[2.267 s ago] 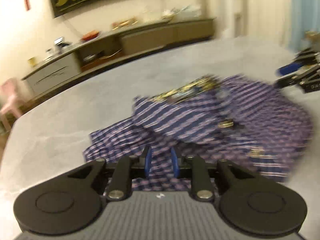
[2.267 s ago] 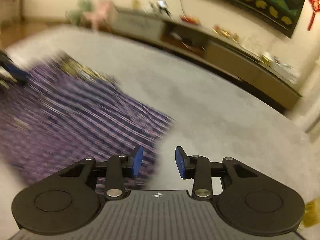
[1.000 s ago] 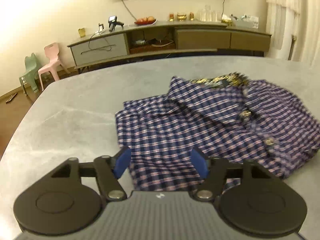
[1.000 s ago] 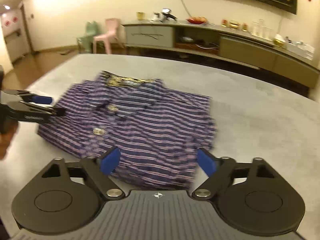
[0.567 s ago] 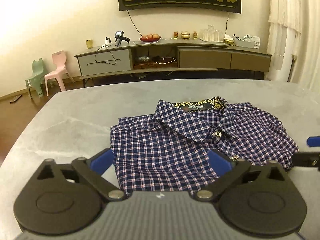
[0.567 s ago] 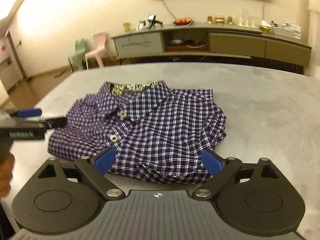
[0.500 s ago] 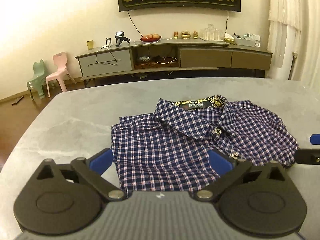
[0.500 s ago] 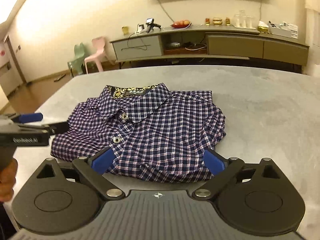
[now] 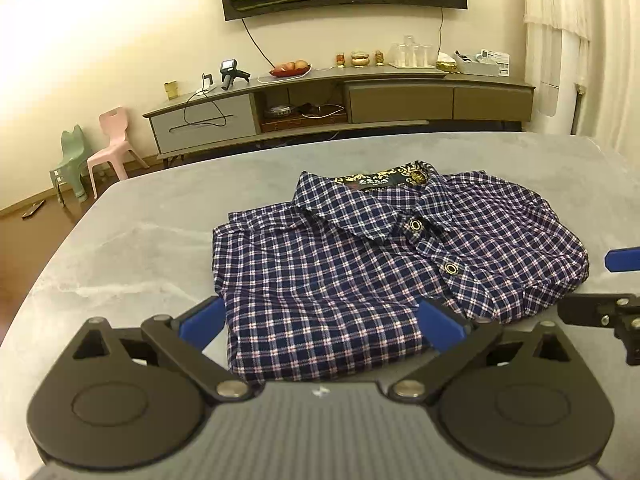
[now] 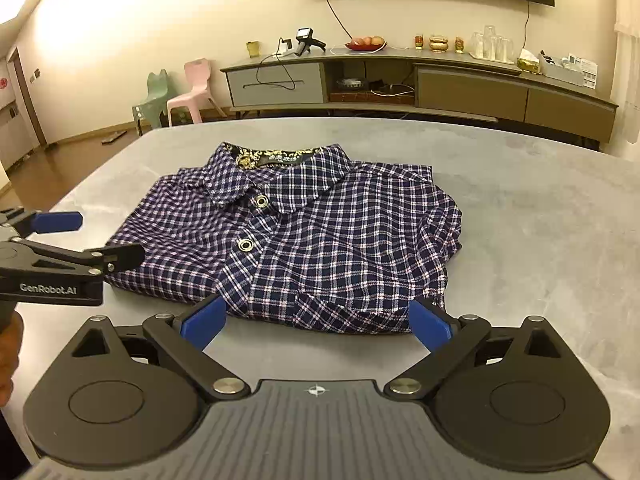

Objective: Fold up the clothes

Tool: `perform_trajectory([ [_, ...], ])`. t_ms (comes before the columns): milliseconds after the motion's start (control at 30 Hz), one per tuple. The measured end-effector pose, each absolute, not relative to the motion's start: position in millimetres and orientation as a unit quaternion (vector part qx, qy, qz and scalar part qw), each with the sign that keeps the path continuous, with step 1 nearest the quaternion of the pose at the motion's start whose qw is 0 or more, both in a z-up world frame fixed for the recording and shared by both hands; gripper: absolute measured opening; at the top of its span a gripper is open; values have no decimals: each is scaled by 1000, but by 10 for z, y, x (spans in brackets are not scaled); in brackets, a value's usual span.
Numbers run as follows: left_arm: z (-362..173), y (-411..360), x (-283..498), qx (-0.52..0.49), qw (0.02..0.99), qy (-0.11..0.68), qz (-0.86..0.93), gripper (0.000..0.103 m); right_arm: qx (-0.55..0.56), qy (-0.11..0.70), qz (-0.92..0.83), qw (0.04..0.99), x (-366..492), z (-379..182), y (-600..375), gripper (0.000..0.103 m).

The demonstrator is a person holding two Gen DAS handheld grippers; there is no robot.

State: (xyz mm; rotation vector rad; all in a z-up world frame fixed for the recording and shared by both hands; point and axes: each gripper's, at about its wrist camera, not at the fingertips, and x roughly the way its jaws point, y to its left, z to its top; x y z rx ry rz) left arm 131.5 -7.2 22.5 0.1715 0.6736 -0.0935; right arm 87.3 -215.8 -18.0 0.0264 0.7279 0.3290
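Note:
A navy plaid shirt [image 9: 360, 256] lies folded into a rectangle on the grey table [image 9: 152, 216], collar at the far side, two snap buttons showing. It also shows in the right wrist view [image 10: 320, 236]. My left gripper [image 9: 320, 320] is open and empty, held just above the shirt's near left edge. My right gripper [image 10: 316, 322] is open and empty, just short of the shirt's near right edge. The left gripper [image 10: 76, 236] shows from the side at the left of the right wrist view; a right fingertip [image 9: 622, 260] shows at the right edge of the left wrist view.
The grey table [image 10: 540, 220] spreads around the shirt, with its rounded edge at the left. Beyond it stand a long low sideboard [image 9: 360, 100] with small items and two small plastic chairs [image 9: 108, 144] on the wooden floor.
Both grippers opened wide, let go of the shirt and drew back toward me. The shirt went from bunched and moving to lying flat and folded.

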Motion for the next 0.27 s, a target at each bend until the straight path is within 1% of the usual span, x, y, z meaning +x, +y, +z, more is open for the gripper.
perform_trajectory([
  [267, 216, -90, 1305, 84, 941, 323, -44, 103, 2, 358, 153, 921, 937, -250, -2155, 98],
])
